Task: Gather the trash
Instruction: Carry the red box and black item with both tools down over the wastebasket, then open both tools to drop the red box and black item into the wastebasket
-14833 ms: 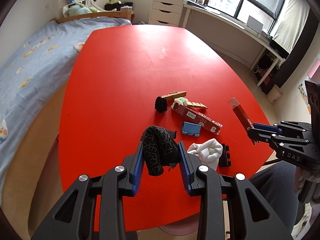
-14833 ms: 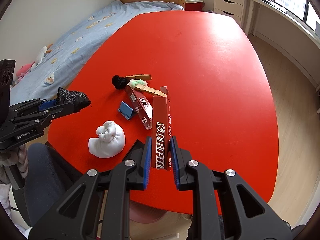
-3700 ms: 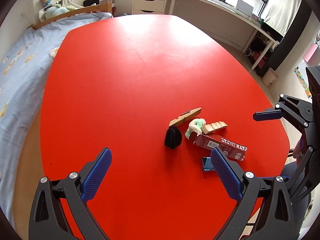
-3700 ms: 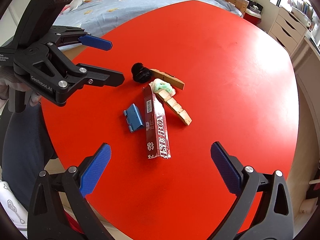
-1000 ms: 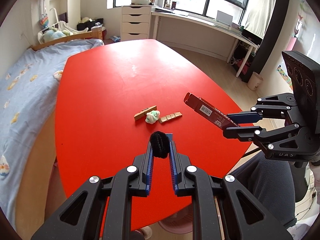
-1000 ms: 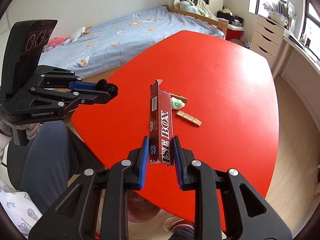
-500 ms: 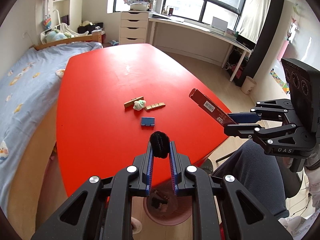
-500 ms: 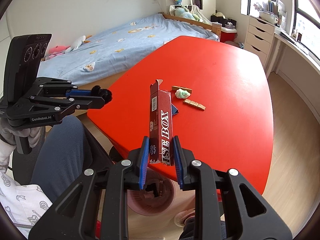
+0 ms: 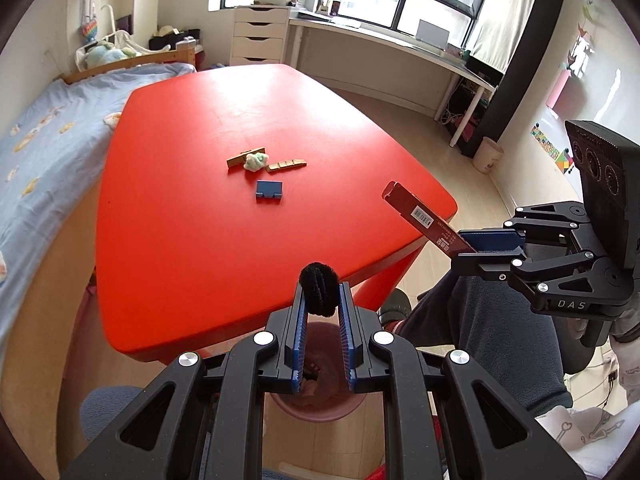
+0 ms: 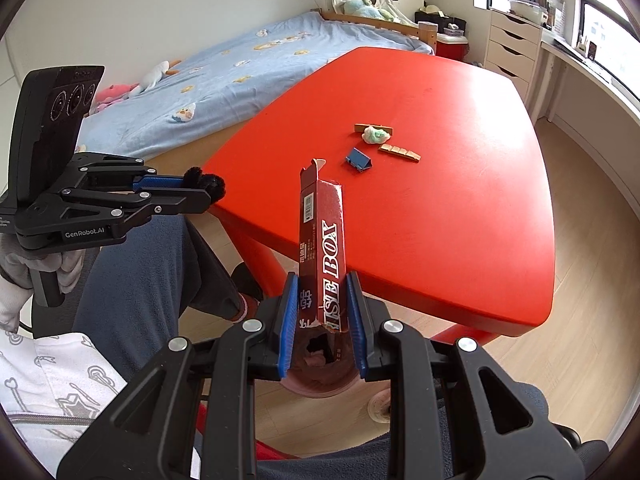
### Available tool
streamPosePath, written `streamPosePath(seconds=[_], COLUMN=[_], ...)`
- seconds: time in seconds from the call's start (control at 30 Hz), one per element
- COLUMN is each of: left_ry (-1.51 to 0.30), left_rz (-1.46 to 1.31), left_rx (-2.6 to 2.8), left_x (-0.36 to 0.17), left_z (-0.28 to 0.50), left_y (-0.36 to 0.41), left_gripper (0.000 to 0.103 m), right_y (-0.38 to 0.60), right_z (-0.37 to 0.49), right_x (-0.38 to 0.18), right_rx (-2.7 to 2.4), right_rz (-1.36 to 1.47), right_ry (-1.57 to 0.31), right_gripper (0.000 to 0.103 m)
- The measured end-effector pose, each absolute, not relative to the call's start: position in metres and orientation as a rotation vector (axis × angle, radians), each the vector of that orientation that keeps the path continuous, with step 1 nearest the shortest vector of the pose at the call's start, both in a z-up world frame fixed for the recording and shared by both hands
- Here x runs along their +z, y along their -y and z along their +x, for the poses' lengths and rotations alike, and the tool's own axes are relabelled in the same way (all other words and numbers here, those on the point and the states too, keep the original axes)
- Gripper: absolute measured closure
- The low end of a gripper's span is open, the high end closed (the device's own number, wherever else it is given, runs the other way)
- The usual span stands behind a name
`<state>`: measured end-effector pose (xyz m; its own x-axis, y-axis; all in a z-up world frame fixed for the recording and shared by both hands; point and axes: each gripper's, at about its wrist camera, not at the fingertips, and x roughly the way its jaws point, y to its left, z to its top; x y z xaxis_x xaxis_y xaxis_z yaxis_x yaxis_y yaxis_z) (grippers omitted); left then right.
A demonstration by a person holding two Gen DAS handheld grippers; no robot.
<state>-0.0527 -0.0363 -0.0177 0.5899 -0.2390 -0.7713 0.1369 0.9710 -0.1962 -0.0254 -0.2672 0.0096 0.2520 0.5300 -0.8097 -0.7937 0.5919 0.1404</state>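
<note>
My left gripper (image 9: 320, 294) is shut on a black fuzzy ball (image 9: 319, 283), held off the near edge of the red table (image 9: 192, 208) and above a pink bin (image 9: 316, 404) on the floor. In the right wrist view that ball (image 10: 210, 185) shows at the left gripper's tip. My right gripper (image 10: 321, 280) is shut on a long dark red carton (image 10: 322, 240) with "BOX" on it, upright over the same bin (image 10: 320, 376). The carton (image 9: 420, 216) also shows at the right in the left wrist view. On the table lie a blue clip (image 9: 269, 191), a green-white wad (image 9: 256, 161) and wooden pieces (image 9: 286, 165).
A person's legs in dark blue trousers (image 10: 136, 280) sit between the grippers, beside the table's edge. A bed with a blue sheet (image 10: 248, 64) runs along the table's far side. A desk and white drawers (image 9: 260, 36) stand under the windows. Wooden floor (image 10: 592, 240) lies to the right.
Both grippers have drawn back from the table with their loads, past its near edge, and now hang over the pink bin. Table items look farther away.
</note>
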Motion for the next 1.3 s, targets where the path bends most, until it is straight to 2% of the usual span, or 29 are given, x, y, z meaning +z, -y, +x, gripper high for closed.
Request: streamPosePath(seconds=[0.23, 0.77, 0.8, 0.83, 0.87, 0.93, 1.0, 1.13, 1.3], left_ry=[-0.961, -0.971, -0.969, -0.973, -0.973, -0.962, -0.942, -0.944, -0.947], left_rz=[-0.139, -0.131, -0.131, -0.128, -0.122, -0.121, -0.121, -0.124, -0.133], left_rx=[-0.235, -0.257, -0.261, -0.264, -0.260, -0.245, -0.221, -0.195, -0.178], left_x=[-0.035, -0.037, -0.037, -0.038, -0.039, -0.039, -0.038, -0.039, -0.039], left_z=[-0.065, -0.066, -0.066, -0.066, -0.065, -0.066, -0.067, -0.067, -0.068], left_y=[0.044, 0.050, 0.051, 0.052, 0.053, 0.052, 0.049, 0.043, 0.038], left_gripper=[0.088, 0.087, 0.082, 0.072, 0.064, 0.030, 0.014, 0.008, 0.008], right_y=[0.271, 0.272, 0.272, 0.272, 0.272, 0.275, 0.277, 0.280, 0.279], right_z=[-0.041, -0.045, -0.044, -0.044, -0.044, -0.043, -0.041, -0.037, -0.037], right_x=[-0.013, -0.016, -0.016, -0.017, -0.017, -0.016, -0.017, -0.021, -0.024], right_rx=[0.922, 0.945, 0.948, 0.950, 0.945, 0.923, 0.905, 0.885, 0.885], right_rz=[-0.320, -0.312, -0.311, -0.313, -0.316, -0.308, -0.303, -0.302, -0.295], right_ry=[-1.014, -1.026, -1.028, -1.029, -1.026, -1.011, -1.013, -1.033, -1.046], right_gripper=[0.079, 0.077, 0.077, 0.065, 0.042, 0.022, 0.013, 0.007, 0.005])
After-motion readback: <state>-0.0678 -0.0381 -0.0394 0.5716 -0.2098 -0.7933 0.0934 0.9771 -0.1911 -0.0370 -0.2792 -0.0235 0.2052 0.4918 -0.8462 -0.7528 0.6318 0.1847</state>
